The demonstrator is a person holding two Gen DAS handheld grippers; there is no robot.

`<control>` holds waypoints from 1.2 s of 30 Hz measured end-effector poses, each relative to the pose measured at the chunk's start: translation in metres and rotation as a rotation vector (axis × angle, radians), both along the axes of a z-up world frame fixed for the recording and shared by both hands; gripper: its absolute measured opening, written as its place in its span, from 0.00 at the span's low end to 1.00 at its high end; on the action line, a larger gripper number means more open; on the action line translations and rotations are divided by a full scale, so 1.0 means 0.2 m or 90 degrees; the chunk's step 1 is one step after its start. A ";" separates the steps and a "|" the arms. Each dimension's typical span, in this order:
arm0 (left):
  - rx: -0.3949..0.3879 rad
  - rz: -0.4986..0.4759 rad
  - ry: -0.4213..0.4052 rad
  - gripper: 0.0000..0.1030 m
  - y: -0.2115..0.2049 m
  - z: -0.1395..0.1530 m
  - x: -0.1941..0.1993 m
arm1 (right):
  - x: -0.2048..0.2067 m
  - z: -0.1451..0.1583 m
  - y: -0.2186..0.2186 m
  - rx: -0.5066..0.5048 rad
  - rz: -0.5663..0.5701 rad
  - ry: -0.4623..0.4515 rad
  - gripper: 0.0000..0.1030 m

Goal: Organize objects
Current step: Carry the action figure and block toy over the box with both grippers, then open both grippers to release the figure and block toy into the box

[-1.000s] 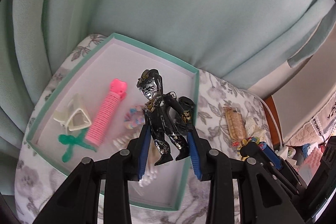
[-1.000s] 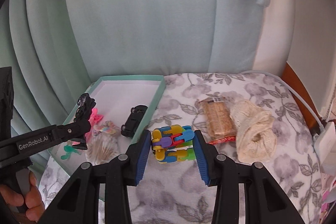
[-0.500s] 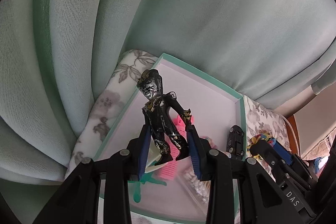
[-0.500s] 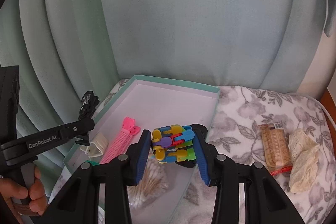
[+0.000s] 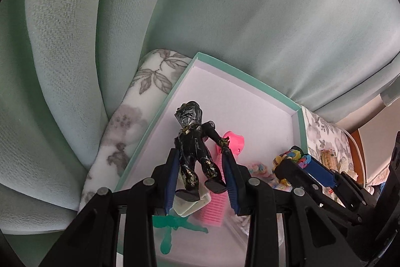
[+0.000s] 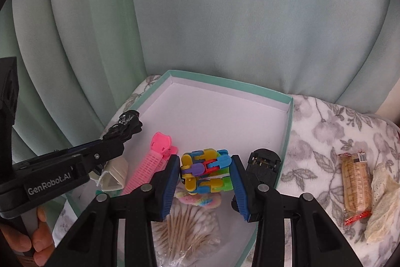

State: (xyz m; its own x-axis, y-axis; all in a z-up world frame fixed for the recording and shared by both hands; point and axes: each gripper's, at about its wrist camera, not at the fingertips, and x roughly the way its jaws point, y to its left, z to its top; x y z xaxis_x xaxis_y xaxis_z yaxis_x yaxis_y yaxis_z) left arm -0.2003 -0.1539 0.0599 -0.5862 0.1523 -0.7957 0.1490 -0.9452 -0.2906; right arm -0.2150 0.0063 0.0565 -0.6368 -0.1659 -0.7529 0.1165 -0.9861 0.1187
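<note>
both grippers have carried their loads in over the box [image 6: 287, 121], the left gripper [image 5: 201, 175] clamped on the black figure [image 5: 196, 147] near its left wall, the right gripper [image 6: 206, 179] squeezing the coloured block toy [image 6: 206, 173] above the middle, ready to drop.

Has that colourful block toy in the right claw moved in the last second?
Yes. The block toy has travelled left: earlier it hung over the floral cloth, now it hangs over the tray, held in the right gripper.

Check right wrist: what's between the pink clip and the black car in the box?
The multicolour toy, held in the right tool above the box floor, sits between pink clip and black car.
</note>
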 end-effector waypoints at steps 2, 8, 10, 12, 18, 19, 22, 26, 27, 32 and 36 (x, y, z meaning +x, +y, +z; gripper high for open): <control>-0.003 0.004 -0.002 0.35 0.01 0.00 -0.01 | -0.01 -0.01 -0.01 0.004 0.002 -0.005 0.43; -0.008 0.011 -0.018 0.35 0.00 -0.02 -0.05 | -0.02 -0.05 -0.02 0.010 0.004 -0.023 0.43; -0.006 0.013 -0.029 0.35 0.00 -0.04 -0.07 | -0.03 -0.06 -0.02 0.014 0.002 -0.026 0.43; -0.009 0.012 -0.035 0.35 0.00 -0.05 -0.07 | -0.02 -0.06 -0.01 0.015 0.000 -0.026 0.43; -0.015 0.010 -0.041 0.38 0.02 -0.05 -0.07 | -0.03 -0.06 -0.02 0.020 0.005 -0.033 0.46; -0.017 0.008 -0.042 0.40 0.02 -0.05 -0.07 | -0.03 -0.05 -0.02 0.020 0.006 -0.034 0.46; -0.022 0.005 -0.039 0.47 0.05 -0.03 -0.06 | -0.05 -0.06 -0.03 0.020 0.005 -0.034 0.47; -0.023 0.003 -0.035 0.48 0.06 -0.01 -0.04 | -0.01 -0.03 -0.02 0.020 0.006 -0.029 0.47; -0.024 0.004 -0.034 0.48 0.06 -0.01 -0.04 | -0.01 -0.03 -0.02 0.020 0.006 -0.028 0.47; -0.027 0.015 -0.030 0.49 0.05 0.03 0.00 | 0.05 0.01 0.00 0.020 0.004 -0.023 0.47; -0.022 0.026 -0.024 0.49 0.06 0.05 0.06 | 0.11 0.04 0.03 0.018 -0.001 -0.019 0.47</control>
